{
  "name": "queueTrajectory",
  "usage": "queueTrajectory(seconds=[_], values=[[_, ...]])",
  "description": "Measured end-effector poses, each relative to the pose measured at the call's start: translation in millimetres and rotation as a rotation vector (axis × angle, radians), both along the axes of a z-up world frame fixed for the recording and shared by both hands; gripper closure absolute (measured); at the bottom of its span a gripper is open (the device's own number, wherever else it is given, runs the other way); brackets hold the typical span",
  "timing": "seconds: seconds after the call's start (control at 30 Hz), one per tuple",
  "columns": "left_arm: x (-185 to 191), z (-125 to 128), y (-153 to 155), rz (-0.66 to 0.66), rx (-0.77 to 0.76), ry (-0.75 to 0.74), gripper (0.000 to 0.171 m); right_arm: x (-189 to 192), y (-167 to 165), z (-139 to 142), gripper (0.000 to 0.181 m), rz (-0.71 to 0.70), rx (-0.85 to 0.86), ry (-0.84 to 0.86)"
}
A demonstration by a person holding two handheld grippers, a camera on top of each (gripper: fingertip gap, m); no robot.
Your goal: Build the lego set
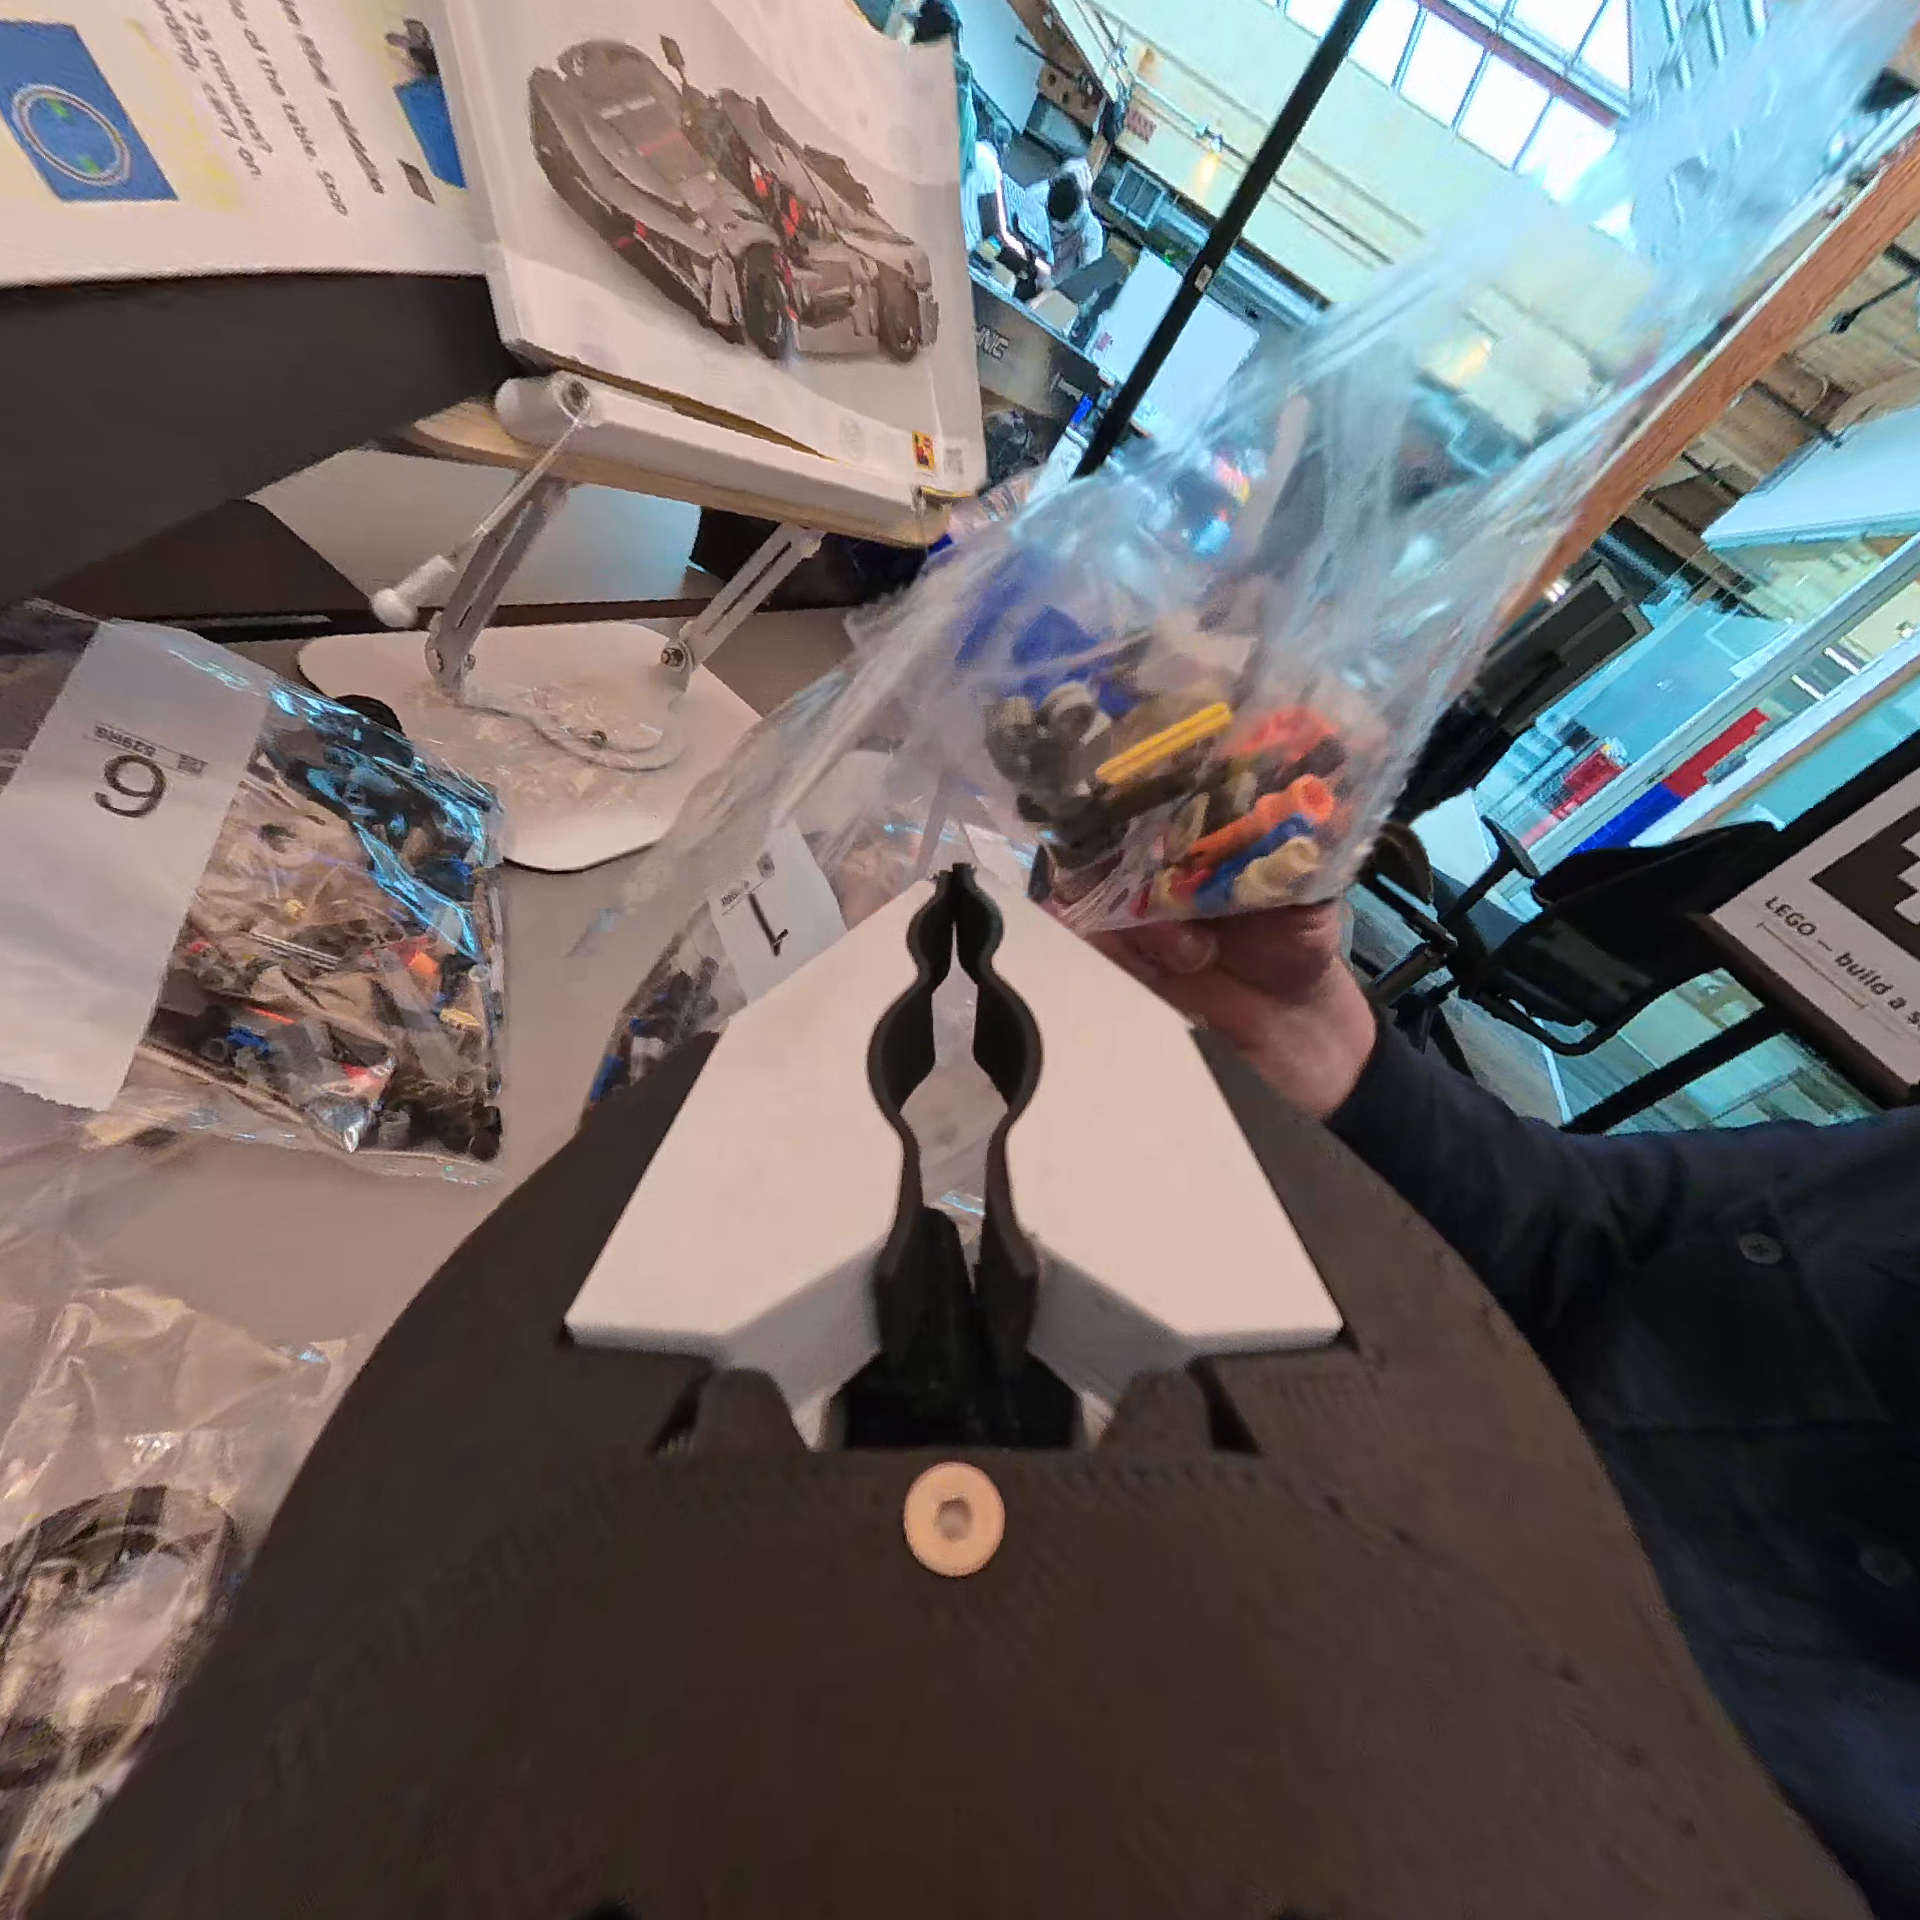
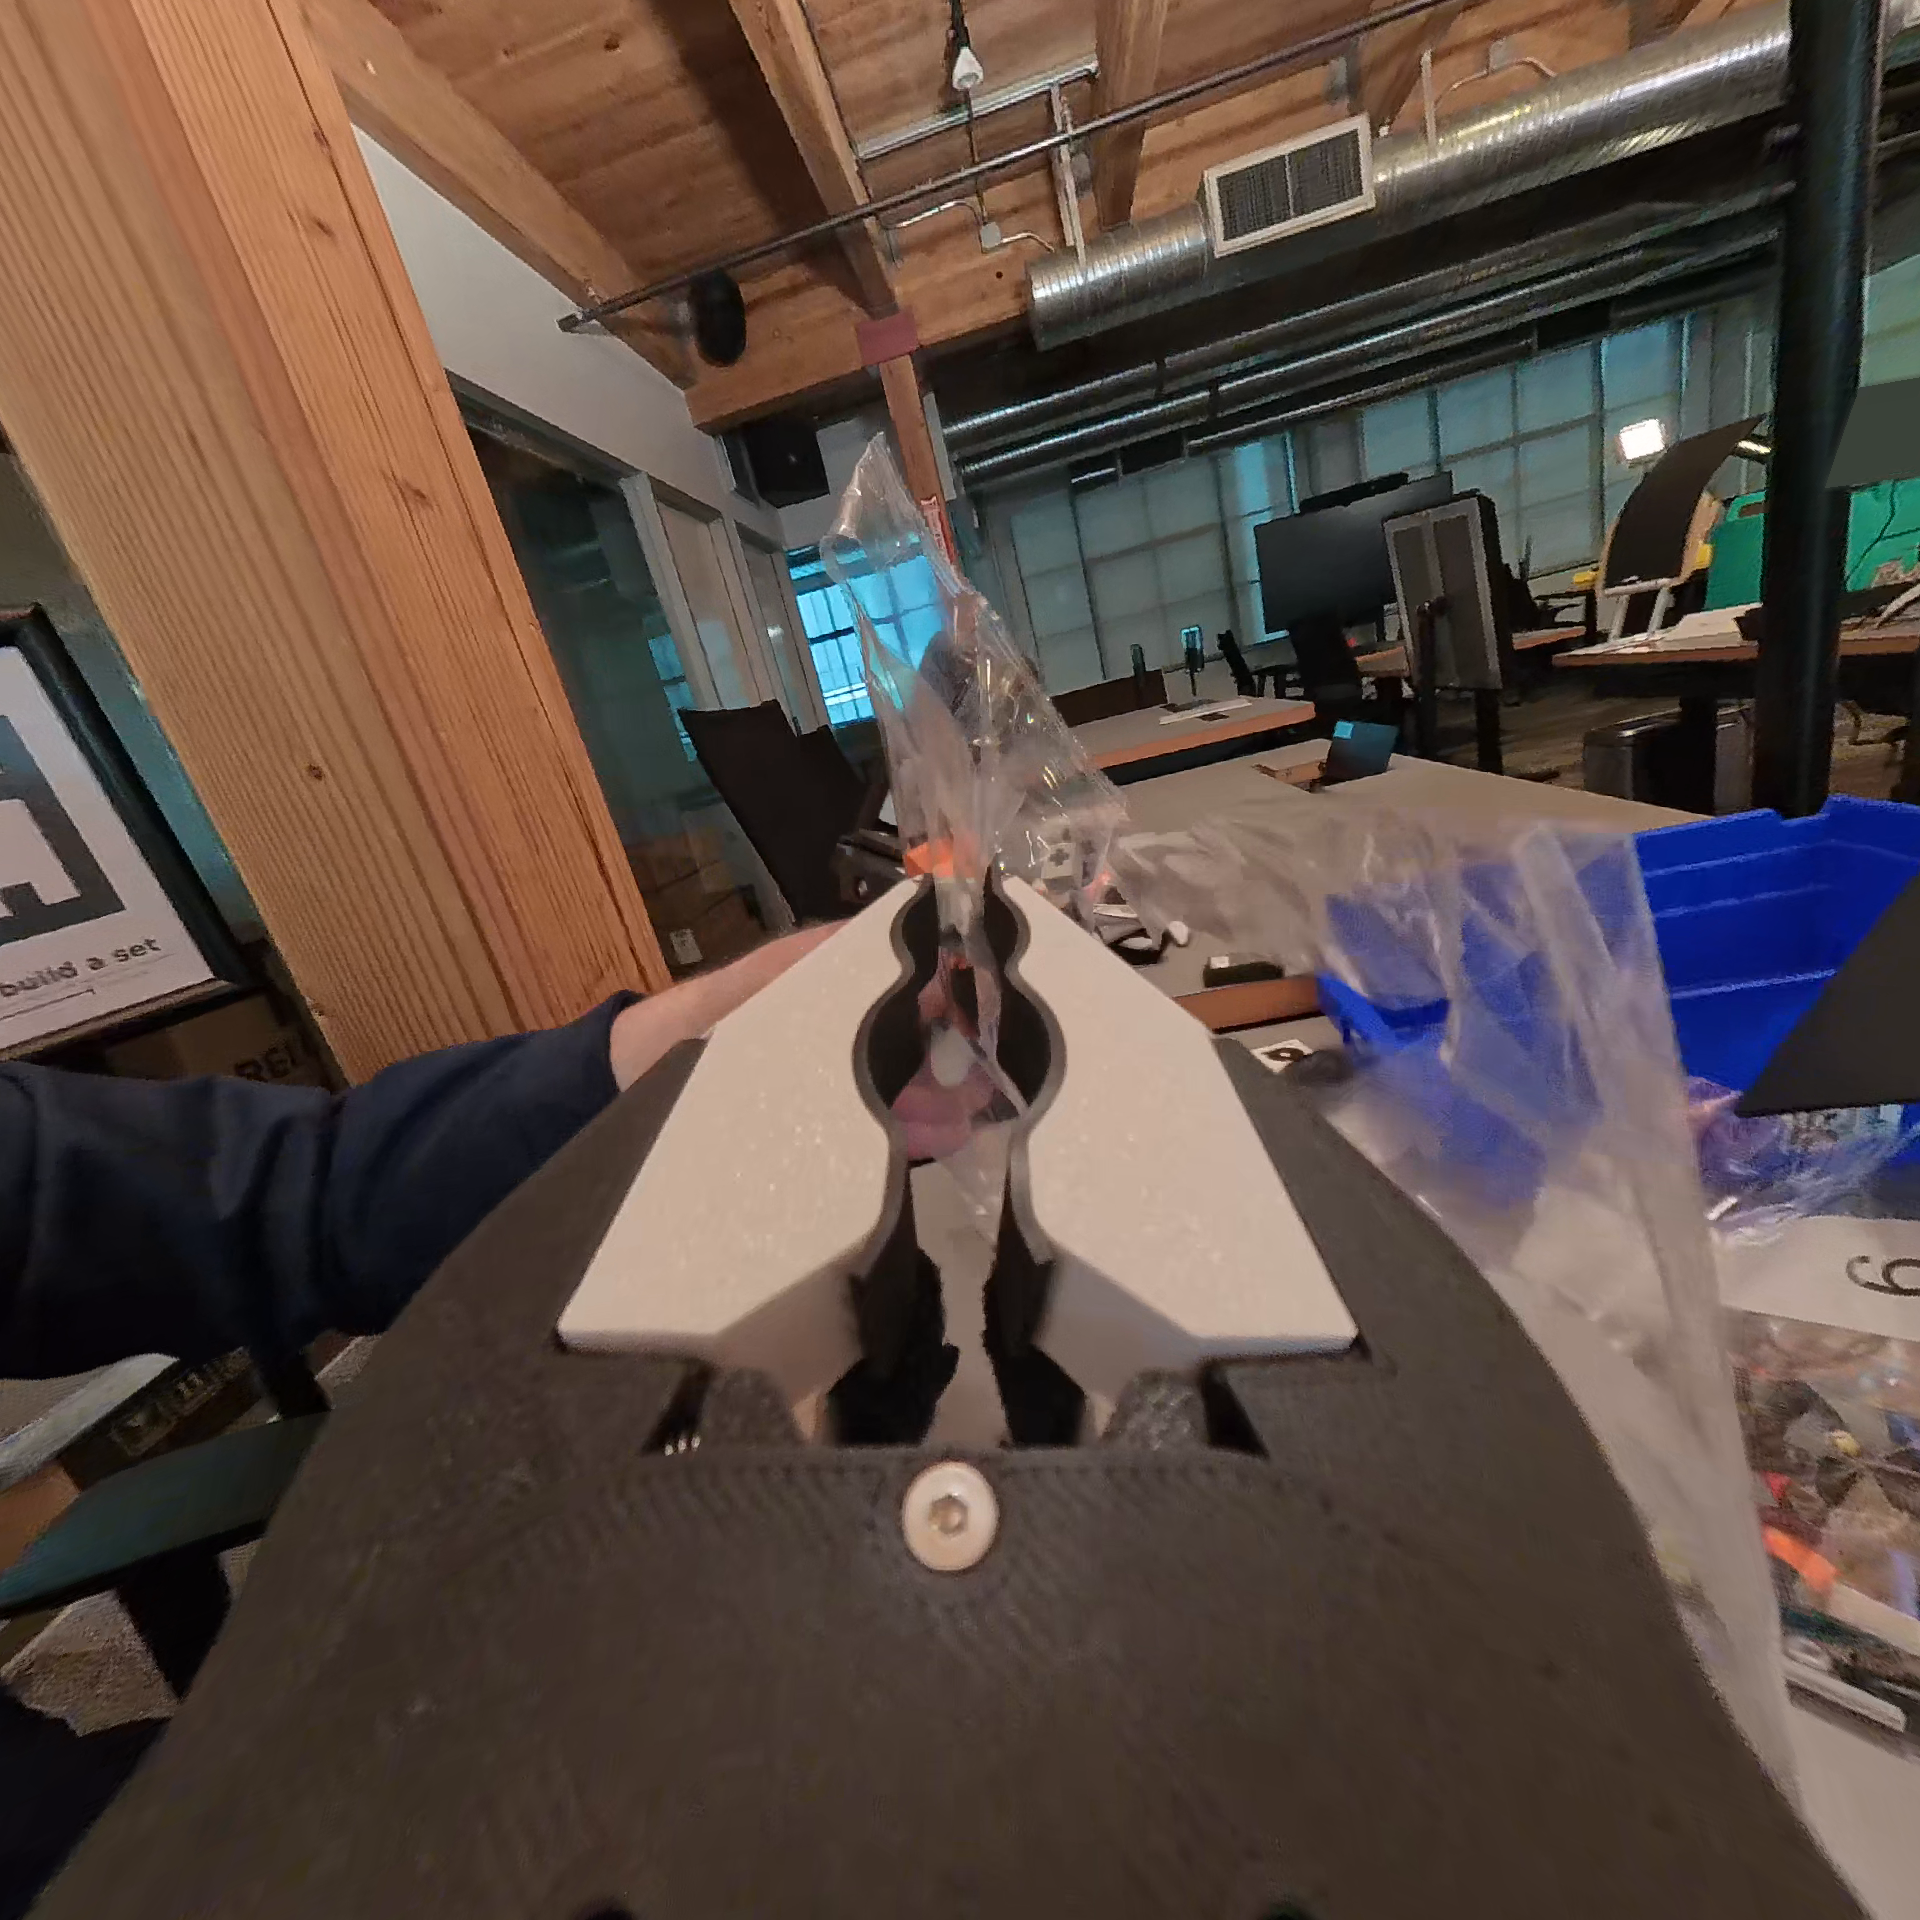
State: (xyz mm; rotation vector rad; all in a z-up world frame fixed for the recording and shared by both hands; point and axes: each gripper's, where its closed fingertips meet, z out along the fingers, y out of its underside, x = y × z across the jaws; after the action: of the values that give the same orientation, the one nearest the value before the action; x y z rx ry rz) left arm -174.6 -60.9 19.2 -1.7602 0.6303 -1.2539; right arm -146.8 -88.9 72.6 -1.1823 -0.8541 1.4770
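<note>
In the left wrist view a bare hand [image 1: 1236, 966] holds up a clear plastic bag of small coloured lego parts [image 1: 1195, 769] just right of and beyond my left gripper [image 1: 956, 881]. The left jaws are shut with nothing clearly between them. In the right wrist view my right gripper [image 2: 958, 896] is shut on a thin, crumpled clear bag [image 2: 935, 675] that runs between its fingers and sticks up above the tips. A few small parts show inside it. A hand [image 2: 727, 987] in a dark blue sleeve sits just behind the left finger.
A building booklet with a car picture [image 1: 727, 208] stands on a white stand [image 1: 540, 727]. Sealed numbered part bags [image 1: 291, 904] lie on the grey table. A large loose clear bag [image 2: 1507, 1018] and a blue bin [image 2: 1787, 914] are on the right. A wooden post [image 2: 260, 520] stands left.
</note>
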Motion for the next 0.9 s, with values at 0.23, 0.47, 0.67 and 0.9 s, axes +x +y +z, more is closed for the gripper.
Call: queueTrajectory(seconds=[0.23,0.47,0.67,0.9], values=[[-15.1,5.5,10.8,0.037,-0.007,-0.04,0.171,-3.1,21.4,-22.5,0.176,-0.113,0.033,-0.113],[-14.7,6.6,13.8,0.04,-0.001,-0.034,0.171,-0.5,30.9,-7.1,0.175,-0.164,0.064,-0.115],[-20.9,6.1,19.5,0.077,0.013,-0.02,0.171,-5.3,28.6,-20.9,0.176,-0.124,0.152,-0.199],[-26.6,8.1,28.2,0.109,0.033,-0.002,0.171,15.7,26.2,-24.6,0.176,-0.047,0.249,-0.265]])
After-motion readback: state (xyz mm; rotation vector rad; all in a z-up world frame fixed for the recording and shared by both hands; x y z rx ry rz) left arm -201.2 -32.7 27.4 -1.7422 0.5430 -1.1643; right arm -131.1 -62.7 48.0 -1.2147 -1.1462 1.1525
